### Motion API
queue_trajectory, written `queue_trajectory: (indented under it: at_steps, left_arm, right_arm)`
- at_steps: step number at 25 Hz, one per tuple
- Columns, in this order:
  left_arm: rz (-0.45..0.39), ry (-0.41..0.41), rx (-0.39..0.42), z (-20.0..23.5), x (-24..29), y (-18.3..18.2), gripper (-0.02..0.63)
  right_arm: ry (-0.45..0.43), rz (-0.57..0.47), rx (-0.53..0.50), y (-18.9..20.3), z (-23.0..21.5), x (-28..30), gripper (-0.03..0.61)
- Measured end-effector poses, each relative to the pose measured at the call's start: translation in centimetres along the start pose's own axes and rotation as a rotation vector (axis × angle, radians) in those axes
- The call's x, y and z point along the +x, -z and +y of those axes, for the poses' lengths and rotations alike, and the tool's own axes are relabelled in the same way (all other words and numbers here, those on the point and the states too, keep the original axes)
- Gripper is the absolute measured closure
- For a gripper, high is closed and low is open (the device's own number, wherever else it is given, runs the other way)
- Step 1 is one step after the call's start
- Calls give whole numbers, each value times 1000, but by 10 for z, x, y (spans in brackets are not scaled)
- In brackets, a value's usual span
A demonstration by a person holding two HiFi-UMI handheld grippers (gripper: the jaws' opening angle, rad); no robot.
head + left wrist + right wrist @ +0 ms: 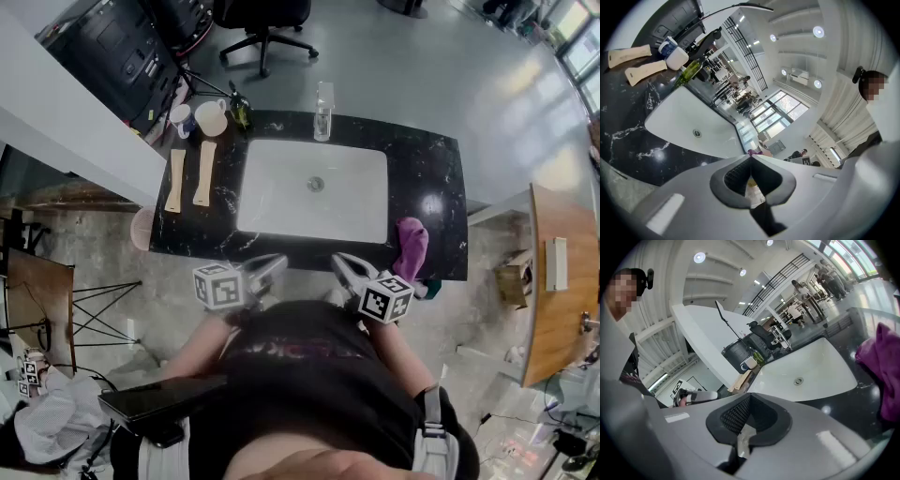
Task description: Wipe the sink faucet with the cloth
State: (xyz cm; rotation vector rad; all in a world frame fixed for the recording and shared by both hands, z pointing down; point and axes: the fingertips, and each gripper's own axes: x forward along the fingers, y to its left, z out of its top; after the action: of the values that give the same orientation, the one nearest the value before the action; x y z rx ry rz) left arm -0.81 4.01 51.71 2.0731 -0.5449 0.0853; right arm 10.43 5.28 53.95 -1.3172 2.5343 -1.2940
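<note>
The left tongs (750,157) and right tongs (749,395) are both hovering pressed together and empty at the near edge of the glossy, black marbled counter (427,178). The crumpled purple cloth (411,246) is lying on its near right corner, beside the smooth white rectangular sink (281,197).

Grey floor (450,66), black office chair (263,13)

The cloth (411,246) is purple and crumpled into a loose heap (not folded). It lies on the black counter (431,169) just right of the white sink (281,202), reaching toward the counter's near edge. The faucet (323,111) stands upright at the middle of the sink's far rim, well apart from the cloth.
</note>
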Motion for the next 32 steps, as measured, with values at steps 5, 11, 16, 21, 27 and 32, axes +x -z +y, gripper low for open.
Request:
queue_trajectory:
  at_steps: [5,11,16,21,27,32]
  left_arm:
    - [2,-4,2,0,1,-1,611]
    - [4,-16,4,3,-2,1,611]
    - [4,-1,-1,-1,-1,2,611]
    - [-12,-2,2,-1,-2,-3,611]
    - [14,16,-8,-6,8,8,611]
    - [13,29,-35,-6,9,17,611]
  right_arm:
    - [-2,1,-1,-1,-1,0,568]
    - [-4,4,-4,0,0,0,568]
    - [4,-15,-7,-1,-1,-4,566]
    - [59,-74,-11,-21,-15,-10,551]
    - [491,-223,-145,-75,-101,-95,434]
    - [835,-123,-161,-80,-193,-156,361]
